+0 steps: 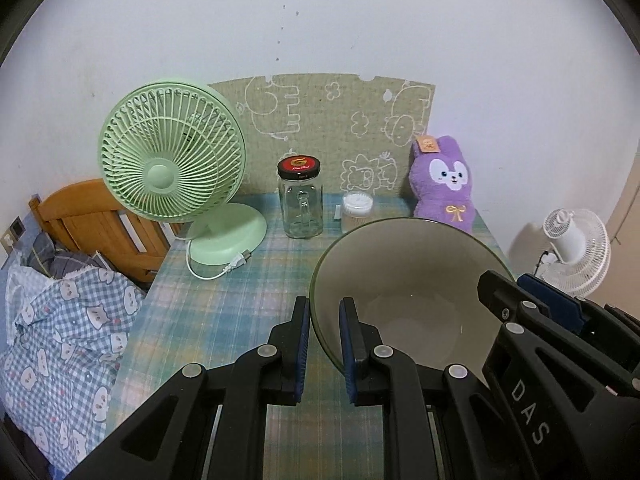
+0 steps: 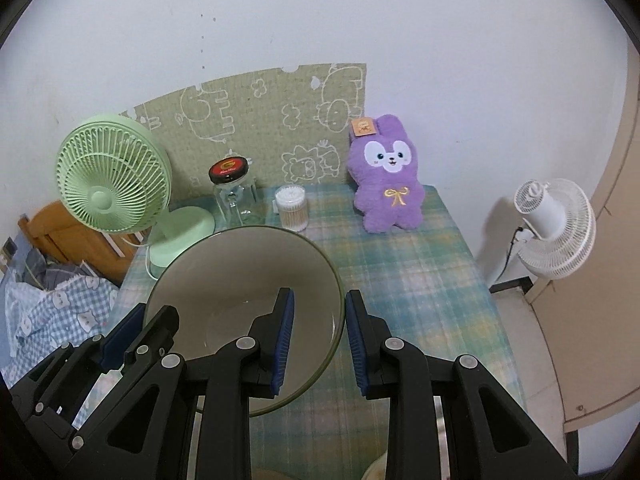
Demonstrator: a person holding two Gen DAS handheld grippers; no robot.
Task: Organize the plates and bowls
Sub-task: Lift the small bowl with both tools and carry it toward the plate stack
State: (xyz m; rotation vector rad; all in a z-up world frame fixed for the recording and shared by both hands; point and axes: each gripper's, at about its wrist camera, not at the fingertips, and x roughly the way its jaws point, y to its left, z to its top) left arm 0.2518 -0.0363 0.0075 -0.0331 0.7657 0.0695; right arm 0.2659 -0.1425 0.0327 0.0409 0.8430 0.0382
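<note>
A large bowl (image 1: 400, 272), olive green outside and pale beige inside, hangs above the plaid tablecloth (image 1: 240, 300), held by both grippers at opposite sides of its rim. My left gripper (image 1: 325, 340) is shut on the bowl's left rim, one blue pad inside and one outside. In the same view my right gripper (image 1: 520, 300) reaches over the far rim. In the right wrist view the bowl (image 2: 240, 272) sits lower left, with my right gripper (image 2: 320, 336) shut on its right rim and the left gripper (image 2: 132, 332) at the opposite edge. The bowl is empty.
At the back of the table stand a green fan (image 1: 172, 168), a glass jar with a black lid (image 1: 300, 200), a cotton swab tub (image 1: 357, 210) and a purple plush rabbit (image 1: 444, 184). A bed with checked bedding (image 1: 60, 340) lies left; a white fan (image 2: 556, 228) stands right.
</note>
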